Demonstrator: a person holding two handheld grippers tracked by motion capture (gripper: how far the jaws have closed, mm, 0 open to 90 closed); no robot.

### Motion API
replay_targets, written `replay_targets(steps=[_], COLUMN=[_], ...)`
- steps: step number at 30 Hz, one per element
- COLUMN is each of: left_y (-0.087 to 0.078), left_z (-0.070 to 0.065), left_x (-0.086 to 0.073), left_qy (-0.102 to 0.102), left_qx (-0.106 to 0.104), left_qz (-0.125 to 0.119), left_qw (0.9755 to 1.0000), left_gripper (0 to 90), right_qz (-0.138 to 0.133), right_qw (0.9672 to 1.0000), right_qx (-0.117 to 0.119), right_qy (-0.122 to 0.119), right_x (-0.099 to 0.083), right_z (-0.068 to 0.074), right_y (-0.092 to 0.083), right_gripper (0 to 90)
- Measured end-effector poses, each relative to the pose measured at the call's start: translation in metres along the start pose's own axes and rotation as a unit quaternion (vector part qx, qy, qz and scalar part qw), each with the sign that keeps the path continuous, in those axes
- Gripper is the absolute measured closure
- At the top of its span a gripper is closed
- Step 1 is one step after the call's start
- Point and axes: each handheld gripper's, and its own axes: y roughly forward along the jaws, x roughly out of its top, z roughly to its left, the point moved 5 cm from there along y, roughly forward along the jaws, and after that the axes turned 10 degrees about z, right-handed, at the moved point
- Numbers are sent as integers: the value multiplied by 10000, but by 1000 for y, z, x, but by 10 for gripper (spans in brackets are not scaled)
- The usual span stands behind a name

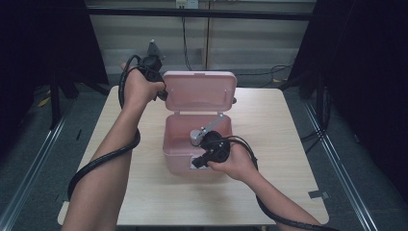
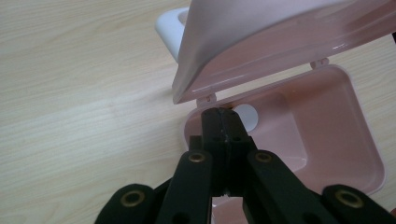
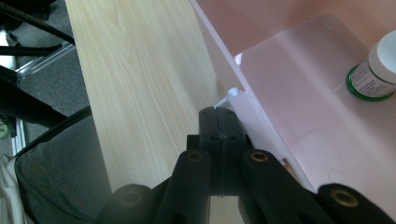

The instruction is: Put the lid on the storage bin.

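Observation:
A pink plastic box (image 1: pixel 175 156) stands in the middle of the wooden table with its lid (image 1: pixel 199 91) raised upright at the back. My left gripper (image 1: pixel 162 94) is at the lid's left edge. In the left gripper view its jaws (image 2: pixel 222 115) are shut with nothing between them, and their tips hang over the box's back rim (image 2: pixel 196 122) near a hinge. My right gripper (image 1: pixel 199 162) is at the box's front wall, also shut and holding nothing. Its tips (image 3: pixel 219 112) lie just short of a small white latch tab (image 3: pixel 229 94). A white bottle with a green label (image 3: pixel 378 70) stands inside the box.
The light wooden table (image 1: pixel 279 144) has bare surface all round the box. A white handle (image 2: pixel 170 25) sticks out behind the lid. Dark curtains and metal floor rails flank the table, and black cables trail from both grippers.

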Motion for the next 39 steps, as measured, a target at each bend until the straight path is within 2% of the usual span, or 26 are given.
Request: replay_targets(steps=[1, 3, 6, 7, 9, 10, 11, 13, 14, 15, 16, 18, 20, 21, 23, 24, 25, 30, 36, 39], left_y=[-2, -3, -3, -3, -2, -1, 0, 4, 5, 5, 6, 7, 8, 9, 11, 11, 12, 10, 7, 6], left_z=[3, 6, 10, 17, 20, 23, 24, 23, 22, 22, 20, 16, 15, 15, 18, 18, 21, 18, 15, 12], left_x=[-1, -1, -2, -1, 0, 1, 2, 6, 10, 10, 15, 20, 22, 24, 28, 28, 30, 30, 22, 13], left_qy=[1, -60, -129, -190, -228, -186, -173, -102, -69, -69, 10, 15, -13, -26, -171, -171, -301, -277, -247, -228], left_qx=[91, 133, 139, 132, 152, 160, 101, 129, 122, 122, 138, 64, 72, 152, 133, 133, 35, 199, 250, 253], left_qz=[14, 29, 13, 13, 8, -14, -29, -2, -109, -109, -153, -152, -194, -166, -146, -146, -164, -56, -90, -165], left_qw=[10000, 9999, 9998, 9997, 9996, 9997, 9998, 9999, 9998, 9998, 9998, 9999, 9998, 9997, 9997, 9997, 9994, 9994, 9993, 9993], left_gripper=[900, 900, 900, 900, 900, 900, 847, 840, 820, 769, 785, 762, 759, 759, 853, 859, 859, 867, 867, 865], right_qz=[-3, -9, -13, -14, -10, -10, -1, -3, -8, 2, -2, 2, 1, -2, -16, -21, -24, -1, 4, 14], right_qw=[10000, 10000, 10000, 10000, 10000, 10000, 10000, 10000, 10000, 10000, 10000, 10000, 10000, 10000, 10000, 10000, 10000, 10000, 10000, 10000], right_qx=[7, 11, 35, 44, 24, 24, 24, 37, 25, 50, 45, 55, 55, 59, 48, 49, 51, 65, 47, 59], right_qy=[-2, -12, -10, -13, -24, -24, -39, -35, -49, -45, -47, -49, -51, -53, -66, -68, -81, -52, -39, 17], right_x=[0, 0, 0, 0, 0, 0, 0, 0, 0, 0, 0, 0, 0, 0, 0, 0, 0, -1, -1, -1], right_z=[0, 0, 0, 0, 0, 0, 0, -1, -1, -1, -1, -1, -1, -1, -2, -2, -2, -4, -4, -4], right_y=[0, 0, 0, 0, 0, 0, 0, 0, 0, 0, 0, 0, 0, 0, 0, 0, 0, -1, -1, -1], right_gripper=[900, 900, 900, 900, 900, 900, 900, 900, 900, 900, 900, 900, 900, 900, 900, 900, 900, 900, 900, 900])
